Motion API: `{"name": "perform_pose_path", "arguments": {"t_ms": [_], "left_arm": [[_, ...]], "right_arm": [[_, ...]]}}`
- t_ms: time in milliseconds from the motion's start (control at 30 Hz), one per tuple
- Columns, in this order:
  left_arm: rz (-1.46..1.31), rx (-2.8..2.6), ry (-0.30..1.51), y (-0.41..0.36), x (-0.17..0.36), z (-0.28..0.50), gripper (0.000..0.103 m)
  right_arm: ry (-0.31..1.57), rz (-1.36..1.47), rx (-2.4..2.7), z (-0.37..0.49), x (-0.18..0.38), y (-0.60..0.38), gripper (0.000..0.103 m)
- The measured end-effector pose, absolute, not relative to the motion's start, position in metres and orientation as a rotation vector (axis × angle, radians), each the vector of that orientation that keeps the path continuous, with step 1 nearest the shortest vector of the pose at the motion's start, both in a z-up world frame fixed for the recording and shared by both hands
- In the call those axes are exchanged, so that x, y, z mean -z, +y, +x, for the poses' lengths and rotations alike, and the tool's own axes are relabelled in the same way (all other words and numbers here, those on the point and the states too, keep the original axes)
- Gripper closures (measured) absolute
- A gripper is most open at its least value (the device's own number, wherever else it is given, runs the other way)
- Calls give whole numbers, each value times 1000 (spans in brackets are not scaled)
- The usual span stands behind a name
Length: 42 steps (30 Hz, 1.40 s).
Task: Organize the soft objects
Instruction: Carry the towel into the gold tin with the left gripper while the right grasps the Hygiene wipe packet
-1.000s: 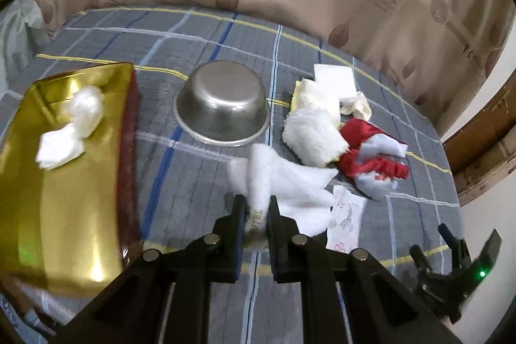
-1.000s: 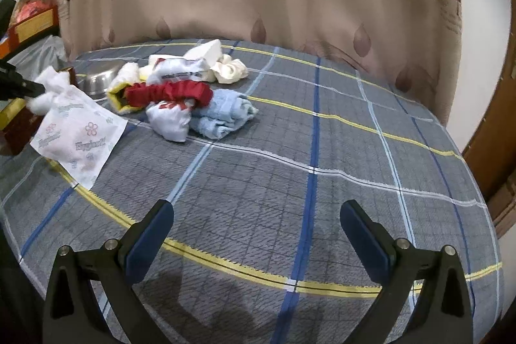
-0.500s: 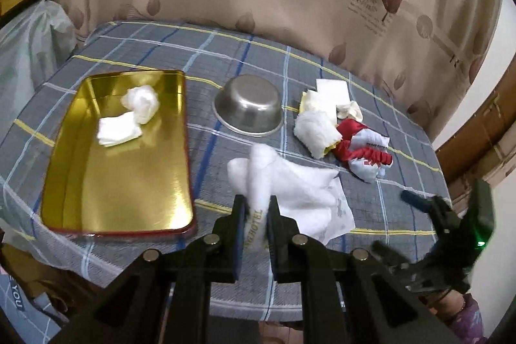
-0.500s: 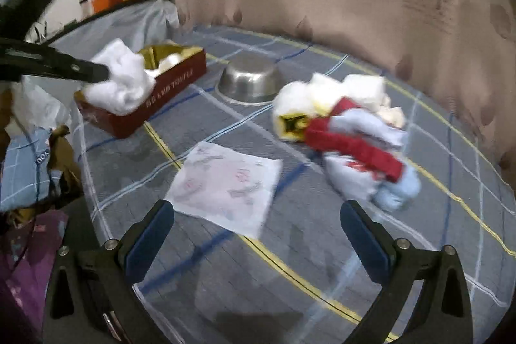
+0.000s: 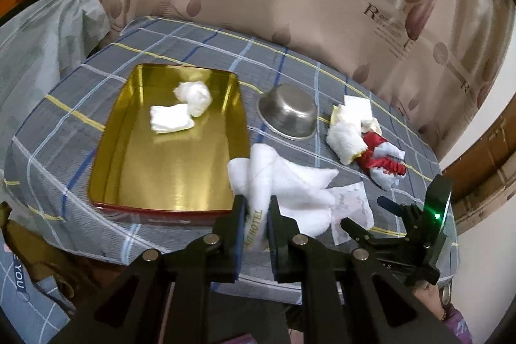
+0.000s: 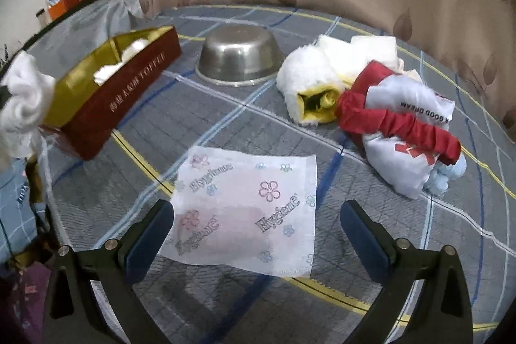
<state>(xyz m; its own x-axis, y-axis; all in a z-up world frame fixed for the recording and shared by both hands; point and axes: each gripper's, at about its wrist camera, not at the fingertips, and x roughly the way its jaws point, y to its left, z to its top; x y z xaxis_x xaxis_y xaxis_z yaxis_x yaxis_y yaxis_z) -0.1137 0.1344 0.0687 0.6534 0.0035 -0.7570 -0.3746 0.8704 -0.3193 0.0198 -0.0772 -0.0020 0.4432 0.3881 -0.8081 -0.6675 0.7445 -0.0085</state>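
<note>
**White towel in the left jaws, short of the tin**

White terry cloth was what I had: the left gripper (image 5: 256, 215) was pinching a white hotel towel (image 5: 283, 182) near its printed edge, the rest hanging loose at lower centre of the left wrist view, just right of the gold tin (image 5: 167, 144). Two white cloths (image 5: 183, 112) lay inside, toward its upper end. My right gripper (image 6: 256, 228) stood spread and empty at the bottom of its own frame, above the flowered tissue packet (image 6: 245, 208).

I judged the risks as these. With so much towel dangling, a low pass could have dragged it over the tin's rim and shifted the tin. A release too near the lower right corner would have left a fold draped outside. Right of the steel bowl (image 5: 287, 115), the pile of rolled cloths (image 6: 371, 105) remained unsorted.
</note>
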Motion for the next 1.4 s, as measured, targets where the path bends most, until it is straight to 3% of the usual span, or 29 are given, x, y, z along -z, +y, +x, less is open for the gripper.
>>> {"name": "perform_pose_path", "arguments": {"t_ms": [133, 367, 533, 933, 1400], "left_arm": [[-494, -243, 828, 145, -68, -123, 90], [-512, -266, 829, 156, -66, -134, 90], [-510, -284, 833, 159, -67, -140, 90], [-466, -364, 806, 183, -84, -138, 90], [-362, -485, 870, 261, -58, -37, 90]], "right_arm": [[938, -354, -707, 22, 10, -74, 4], [913, -366, -743, 17, 11, -72, 55], [900, -345, -735, 17, 9, -75, 74], [807, -271, -755, 12, -2, -87, 77], [802, -244, -769, 12, -2, -90, 77]]}}
